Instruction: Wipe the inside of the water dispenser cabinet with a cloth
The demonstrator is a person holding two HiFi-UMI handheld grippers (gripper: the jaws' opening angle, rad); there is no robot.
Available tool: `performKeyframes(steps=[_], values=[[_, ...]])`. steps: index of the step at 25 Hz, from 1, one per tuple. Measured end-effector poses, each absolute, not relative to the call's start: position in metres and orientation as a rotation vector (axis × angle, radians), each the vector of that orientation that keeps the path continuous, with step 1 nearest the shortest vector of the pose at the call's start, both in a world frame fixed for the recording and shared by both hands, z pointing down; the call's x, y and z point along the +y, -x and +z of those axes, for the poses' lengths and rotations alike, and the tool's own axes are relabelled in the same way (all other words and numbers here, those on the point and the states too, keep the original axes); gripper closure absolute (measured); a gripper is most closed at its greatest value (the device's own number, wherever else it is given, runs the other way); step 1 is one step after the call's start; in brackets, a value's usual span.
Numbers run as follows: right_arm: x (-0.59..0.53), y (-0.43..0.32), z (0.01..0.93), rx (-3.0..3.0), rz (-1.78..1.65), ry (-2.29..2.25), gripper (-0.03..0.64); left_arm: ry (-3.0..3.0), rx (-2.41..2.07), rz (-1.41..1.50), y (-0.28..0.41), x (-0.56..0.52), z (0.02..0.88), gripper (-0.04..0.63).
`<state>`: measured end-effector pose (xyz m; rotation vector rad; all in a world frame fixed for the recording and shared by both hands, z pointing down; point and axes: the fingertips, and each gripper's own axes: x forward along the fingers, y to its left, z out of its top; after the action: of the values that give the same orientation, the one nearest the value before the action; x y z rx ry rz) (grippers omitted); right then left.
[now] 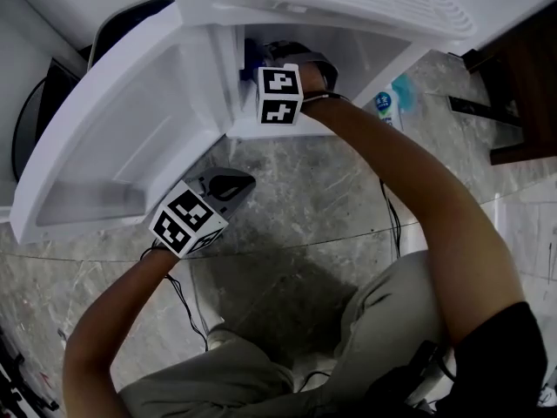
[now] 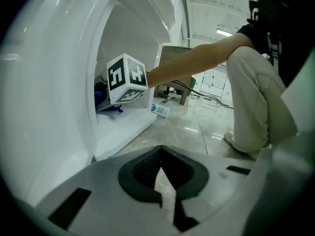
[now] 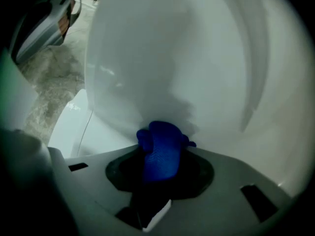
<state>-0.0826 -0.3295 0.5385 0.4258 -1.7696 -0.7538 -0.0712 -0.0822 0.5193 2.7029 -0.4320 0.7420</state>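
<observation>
The white water dispenser cabinet (image 1: 374,55) stands with its door (image 1: 104,146) swung out to the left. My right gripper (image 1: 277,59) reaches into the cabinet, its marker cube just outside the opening. It is shut on a bunched blue cloth (image 3: 160,154), which lies against the white inner wall (image 3: 172,58). The cloth (image 1: 250,59) shows as a blue patch inside the opening, and the blue cloth (image 2: 101,98) sits low in the cabinet under the right gripper's cube. My left gripper (image 1: 233,183) hovers over the floor by the door's lower edge, shut (image 2: 162,173) and holding nothing.
A small bottle with a blue label (image 1: 384,104) lies on the marble floor right of the cabinet, and the bottle (image 2: 161,110) sits just past its front corner. Dark wooden furniture (image 1: 522,85) stands at the right. Cables (image 1: 392,225) trail over the floor by the person's legs.
</observation>
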Motion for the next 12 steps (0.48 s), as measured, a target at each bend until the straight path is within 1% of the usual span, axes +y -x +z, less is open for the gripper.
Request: performKeyframes(steps=[4, 8, 12], values=[[-0.341, 0.082, 0.541, -1.718, -0.797, -0.430, 0.500, -2.687, -0.383, 0.732, 0.068, -0.076, 0.520, 0.588], [-0.363, 0.081, 0.541, -1.687, -0.716, -0.475, 0.500, -2.702, -0.340, 0.771, 0.069, -0.072, 0.520, 0.588], [-0.358, 0.083, 0.539, -1.730, -0.674, -0.491, 0.500, -2.682, -0.405, 0.764, 0.082, -0.084, 0.519, 0.588]])
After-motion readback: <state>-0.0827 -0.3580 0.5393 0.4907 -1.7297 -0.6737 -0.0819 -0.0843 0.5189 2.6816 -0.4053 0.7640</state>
